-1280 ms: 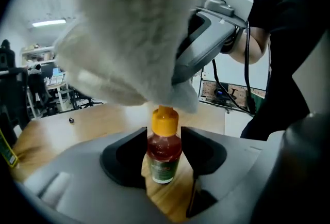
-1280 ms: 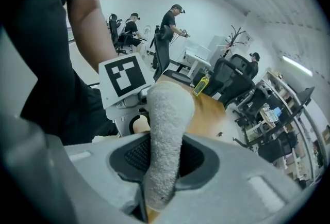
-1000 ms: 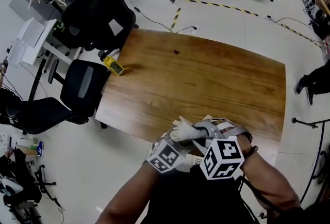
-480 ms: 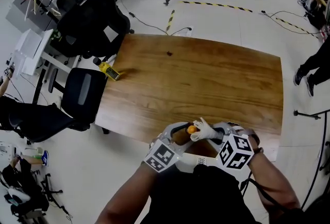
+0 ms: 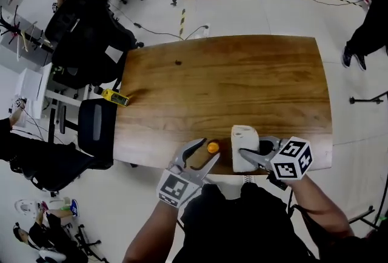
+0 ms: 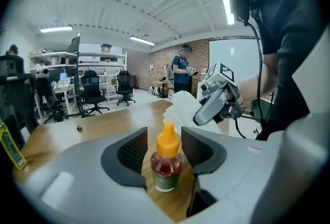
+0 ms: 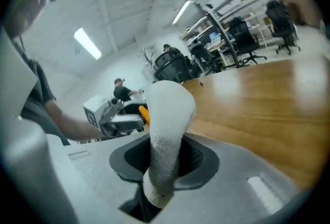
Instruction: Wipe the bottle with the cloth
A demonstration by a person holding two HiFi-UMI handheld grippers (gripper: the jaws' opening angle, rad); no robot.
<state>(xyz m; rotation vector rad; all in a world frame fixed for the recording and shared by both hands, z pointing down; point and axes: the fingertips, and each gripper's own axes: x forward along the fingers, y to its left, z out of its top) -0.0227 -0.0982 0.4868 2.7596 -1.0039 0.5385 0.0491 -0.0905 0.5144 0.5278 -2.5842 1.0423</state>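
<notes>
A small bottle (image 6: 165,166) with an orange cap and reddish contents stands upright near the front edge of the wooden table (image 5: 242,86). My left gripper (image 5: 210,149) is shut on it, a pad against each side (image 6: 164,152). In the head view only the bottle's orange cap (image 5: 213,147) shows. Just right of it is a folded white cloth (image 5: 244,140), a small gap away from the bottle. My right gripper (image 5: 248,153) is shut on that cloth (image 7: 167,125), which rises out of its jaws (image 7: 164,158).
A yellow object (image 5: 114,97) lies at the table's left edge and a small dark speck (image 5: 177,63) at the far left. Black office chairs (image 5: 97,128) crowd the left side. A person's legs (image 5: 364,25) and floor cables are at the far right.
The cloth has come off the bottle and moved to the right with the right gripper. The bottle, held up between both grippers before, now stands on the table in the left gripper.
</notes>
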